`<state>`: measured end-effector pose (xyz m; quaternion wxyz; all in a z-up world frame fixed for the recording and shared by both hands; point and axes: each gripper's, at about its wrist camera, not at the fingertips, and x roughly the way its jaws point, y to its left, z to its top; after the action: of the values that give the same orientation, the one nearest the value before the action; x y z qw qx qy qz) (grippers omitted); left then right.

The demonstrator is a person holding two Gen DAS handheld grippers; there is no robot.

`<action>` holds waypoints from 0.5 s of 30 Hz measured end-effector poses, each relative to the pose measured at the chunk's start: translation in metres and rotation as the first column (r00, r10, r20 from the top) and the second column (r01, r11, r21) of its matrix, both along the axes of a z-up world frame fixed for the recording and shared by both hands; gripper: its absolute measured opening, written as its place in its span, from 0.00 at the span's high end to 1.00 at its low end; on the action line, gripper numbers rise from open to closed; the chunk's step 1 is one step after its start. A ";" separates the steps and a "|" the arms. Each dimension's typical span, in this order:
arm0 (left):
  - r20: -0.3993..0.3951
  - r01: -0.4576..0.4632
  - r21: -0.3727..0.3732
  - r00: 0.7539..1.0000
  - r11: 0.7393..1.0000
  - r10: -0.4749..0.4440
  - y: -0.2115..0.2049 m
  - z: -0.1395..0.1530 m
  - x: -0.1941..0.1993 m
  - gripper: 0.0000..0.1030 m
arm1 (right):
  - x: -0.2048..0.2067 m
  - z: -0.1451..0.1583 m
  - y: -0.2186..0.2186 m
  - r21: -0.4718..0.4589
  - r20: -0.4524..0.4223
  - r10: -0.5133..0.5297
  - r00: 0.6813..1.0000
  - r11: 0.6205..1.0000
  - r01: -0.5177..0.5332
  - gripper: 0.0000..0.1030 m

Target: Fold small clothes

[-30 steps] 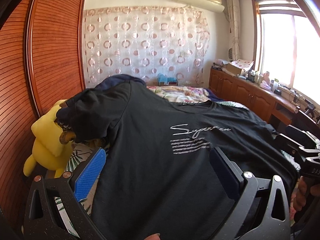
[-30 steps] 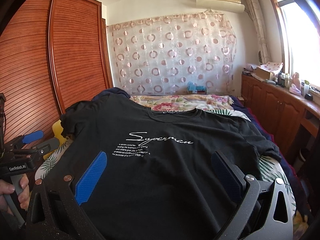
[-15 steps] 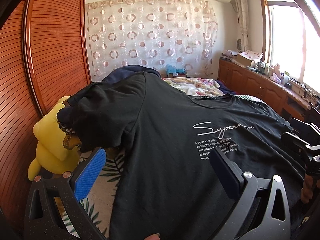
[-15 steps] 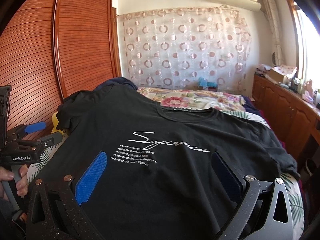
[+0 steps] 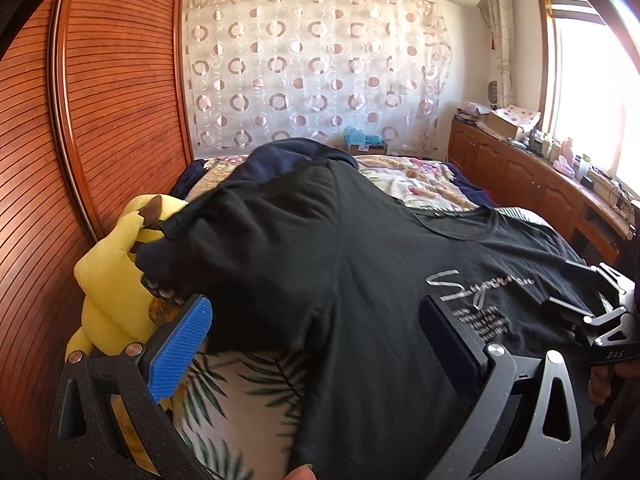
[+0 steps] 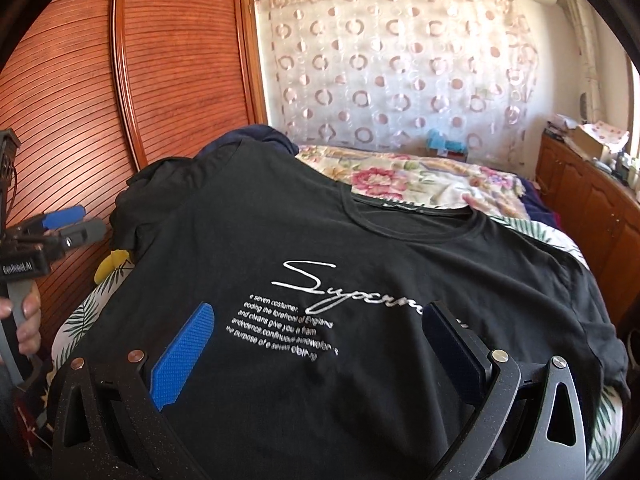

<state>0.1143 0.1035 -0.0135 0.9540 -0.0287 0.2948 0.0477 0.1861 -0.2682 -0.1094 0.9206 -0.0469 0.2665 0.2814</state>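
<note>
T-shirt lies chest-up, collar at the far end

Your left gripper (image 5: 316,344) is spread wide and holds nothing; its fingers straddle the near left side of the black T-shirt (image 5: 360,280), with the left sleeve (image 5: 240,248) just beyond, draped over a yellow plush toy (image 5: 116,276). Your right gripper (image 6: 320,344) is equally wide and empty, over the chest print (image 6: 304,292). The shirt runs hem-near to collar-far along the bed (image 6: 420,176). My guess: the left sleeve goes first, and your left hand is nearer.
</note>
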 end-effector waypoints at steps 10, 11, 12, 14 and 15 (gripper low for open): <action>-0.042 -0.052 -0.014 0.998 0.999 0.052 0.056 0.007 0.045 0.00 | 0.064 0.004 0.023 -0.041 -0.082 0.058 0.995 0.997 -0.062 0.00; -0.044 -0.058 -0.024 0.997 0.998 0.057 0.064 0.007 0.050 0.00 | 0.070 0.004 0.024 -0.047 -0.089 0.065 0.994 0.997 -0.069 0.00; -0.045 -0.061 -0.030 0.997 0.998 0.060 0.069 0.008 0.054 0.00 | 0.074 0.004 0.027 -0.052 -0.093 0.068 0.993 0.996 -0.073 0.00; -0.044 -0.072 -0.043 0.997 0.996 0.070 0.084 0.010 0.062 0.00 | 0.082 0.005 0.031 -0.057 -0.105 0.078 0.991 0.995 -0.085 0.00; -0.043 -0.074 -0.051 0.997 0.996 0.071 0.088 0.011 0.064 0.00 | 0.086 0.005 0.033 -0.059 -0.112 0.082 0.990 0.994 -0.089 0.00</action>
<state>0.1784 0.1920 -0.0027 0.9442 -0.0635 0.3142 0.0751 0.2725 -0.2348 -0.1048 0.8897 -0.0722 0.3232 0.3142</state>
